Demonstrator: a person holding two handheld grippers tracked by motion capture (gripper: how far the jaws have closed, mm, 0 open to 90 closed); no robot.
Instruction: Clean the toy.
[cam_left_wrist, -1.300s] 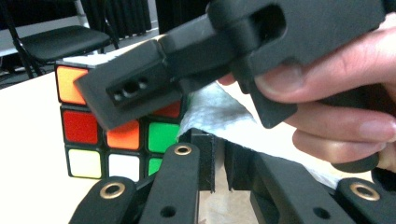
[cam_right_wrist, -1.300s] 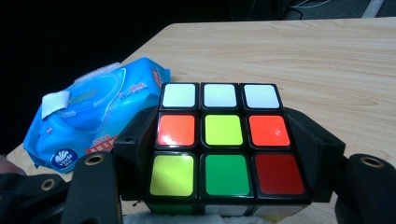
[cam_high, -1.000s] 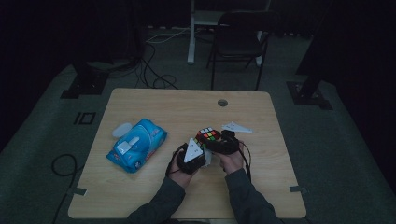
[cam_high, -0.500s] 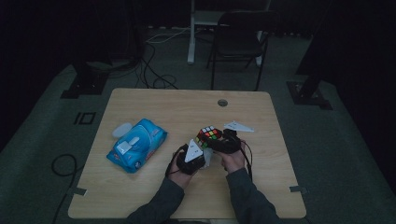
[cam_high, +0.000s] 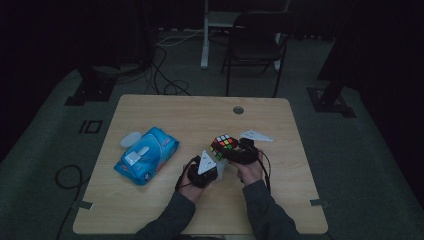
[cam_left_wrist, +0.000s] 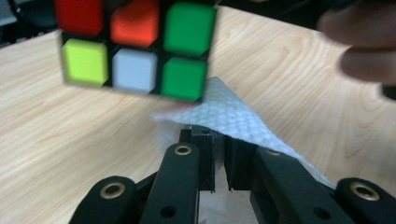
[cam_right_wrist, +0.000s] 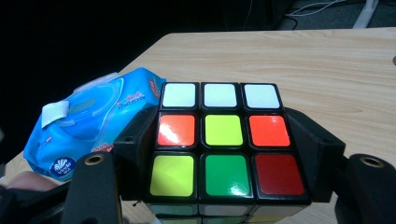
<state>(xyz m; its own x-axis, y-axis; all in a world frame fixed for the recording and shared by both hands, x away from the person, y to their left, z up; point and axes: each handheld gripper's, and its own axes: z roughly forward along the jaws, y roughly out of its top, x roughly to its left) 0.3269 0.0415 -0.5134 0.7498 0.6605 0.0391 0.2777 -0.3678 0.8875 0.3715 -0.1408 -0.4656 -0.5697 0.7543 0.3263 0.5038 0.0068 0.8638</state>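
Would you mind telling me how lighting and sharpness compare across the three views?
High view: dim and underexposed, the room black beyond the table. Left gripper view: bright, but the puzzle cube is soft and blurred, as is the hand at right; the wet wipe is sharper. Right gripper view: the cube is crisp, with small glare spots on its stickers; the wipes pack is well lit.

wipes pack (cam_right_wrist: 88, 130): round white-and-blue logo near lower end, small word under it, too small to read. red lettering along upper edge of pack, blurred, not readable. white flap label on top, blank as far as can be seen. in high view, pack (cam_high: 146, 155) shows white patch, no legible print. cube (cam_right_wrist: 222, 140): plain colour stickers, no letters or numbers. no readable text anywhere else.
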